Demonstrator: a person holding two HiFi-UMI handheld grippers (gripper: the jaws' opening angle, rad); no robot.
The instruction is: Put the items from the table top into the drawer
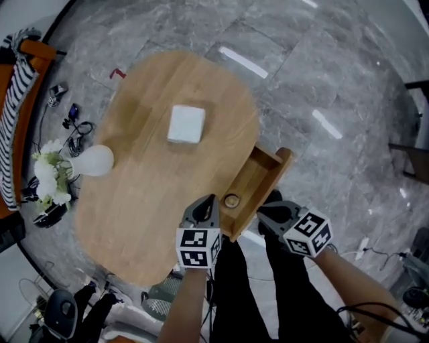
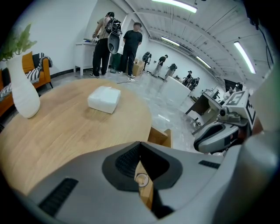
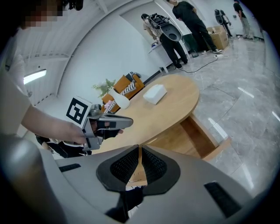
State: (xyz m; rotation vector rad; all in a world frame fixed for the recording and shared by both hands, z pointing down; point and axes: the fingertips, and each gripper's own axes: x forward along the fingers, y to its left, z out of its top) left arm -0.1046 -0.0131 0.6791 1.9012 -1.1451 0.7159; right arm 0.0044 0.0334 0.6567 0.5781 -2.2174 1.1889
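Left hand-held gripper and right hand-held gripper are both closed up, holding nothing. White box sits farther out on the table, closer to the left one; open drawer is off right.

Lab hall, marble floor, strip lights
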